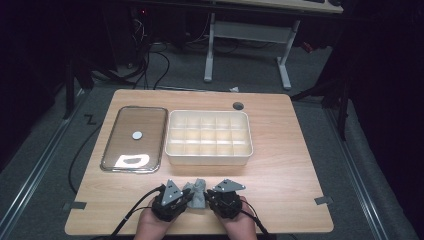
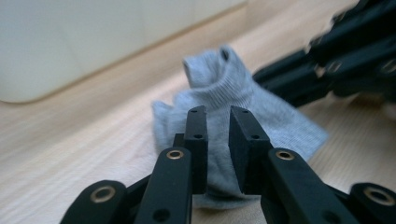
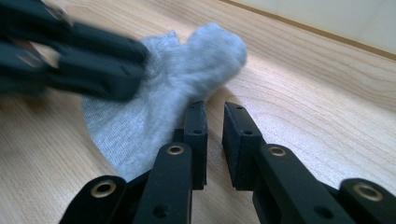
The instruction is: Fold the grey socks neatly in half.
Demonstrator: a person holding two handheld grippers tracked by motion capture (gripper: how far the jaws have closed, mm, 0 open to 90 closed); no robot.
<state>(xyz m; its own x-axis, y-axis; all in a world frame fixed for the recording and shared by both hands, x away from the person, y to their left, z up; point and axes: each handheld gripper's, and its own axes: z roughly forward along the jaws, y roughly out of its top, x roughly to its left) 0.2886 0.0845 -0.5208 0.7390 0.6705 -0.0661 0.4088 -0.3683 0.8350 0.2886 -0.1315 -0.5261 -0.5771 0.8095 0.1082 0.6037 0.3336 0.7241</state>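
Grey sock [image 1: 196, 193] lies crumpled on the tabletop [image 1: 280, 165], both hand-held grippers slightly parted beside it, divider box [image 1: 208, 137] unfilled.

A wooden table [image 1: 290, 150] is seen from above. A glass-lidded metal tray [image 1: 134, 138] is placed toward the left edge, and a small white disc [image 1: 137, 134] is seen at its middle. A white compartmented box [image 1: 208, 137] is positioned just beside the tray, near the far edge. A dark round grommet [image 1: 238, 105] is set behind the box. A grey sock [image 1: 196, 193] is bunched at the near edge, between the left gripper [image 1: 185, 198] and the right gripper [image 1: 210, 198]. Both grippers are held by hands [image 1: 150, 225] entering from the near edge.
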